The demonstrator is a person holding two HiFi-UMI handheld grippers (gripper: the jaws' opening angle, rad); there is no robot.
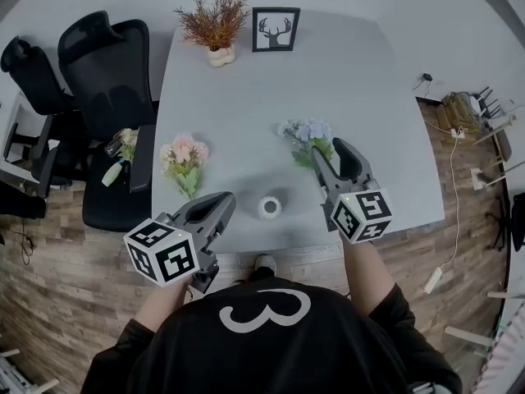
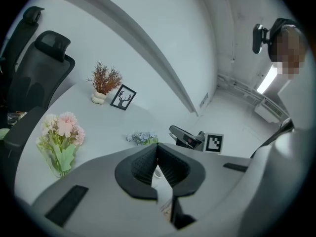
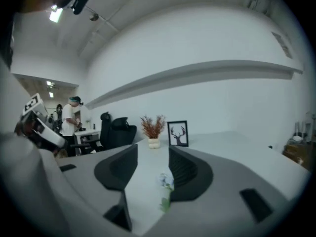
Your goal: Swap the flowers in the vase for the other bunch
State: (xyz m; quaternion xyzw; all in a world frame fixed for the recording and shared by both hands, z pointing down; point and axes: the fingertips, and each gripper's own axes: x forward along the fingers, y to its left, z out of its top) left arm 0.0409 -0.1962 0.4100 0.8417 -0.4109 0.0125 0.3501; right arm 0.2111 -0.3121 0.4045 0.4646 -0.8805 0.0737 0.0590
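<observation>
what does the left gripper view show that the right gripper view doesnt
Only the left gripper view: the pink flower bunch with green leaves, the small white cylindrical vase glimpsed past its own jaws, and the right gripper.
Only the right gripper view: a person in a white top standing far back by a desk.
Both: the dried reddish plant in a white pot, the black-framed deer picture, the blue flower bunch and the black office chairs.
</observation>
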